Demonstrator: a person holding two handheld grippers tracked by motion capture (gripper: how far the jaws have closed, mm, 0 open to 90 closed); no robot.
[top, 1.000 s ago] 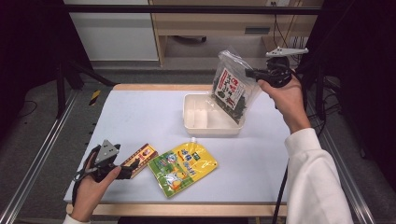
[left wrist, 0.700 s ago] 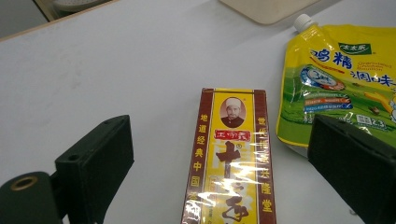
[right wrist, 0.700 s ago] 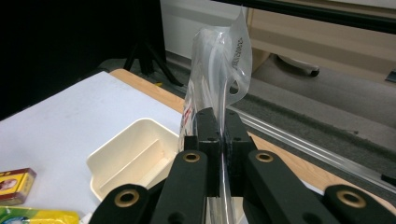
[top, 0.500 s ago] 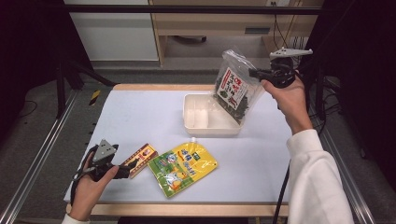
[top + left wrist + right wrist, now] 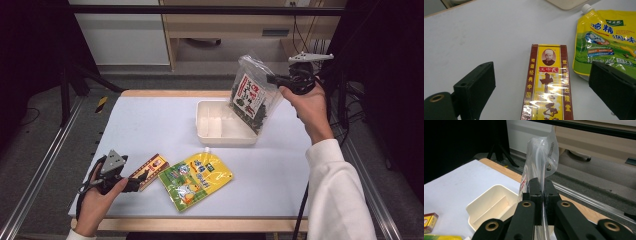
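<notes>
Clear plastic, the seaweed bag (image 5: 252,97) hangs above the right end of the cream tray (image 5: 215,131), pinched at its top edge by the right gripper (image 5: 274,79), jaws closed flat on the film. Judging by this, the bag is being lowered into the tray; next comes descent and release. The left gripper (image 5: 541,87), jaws wide apart, straddles the seasoning box (image 5: 547,85) on the table (image 5: 150,120), holding nothing, beside the yellow pouch (image 5: 196,177).

seaweed bag (image 5: 252,95) shifted right, over tray (image 5: 220,131)

Yellow-green pouch (image 5: 196,176), cream tray (image 5: 206,131)
</notes>
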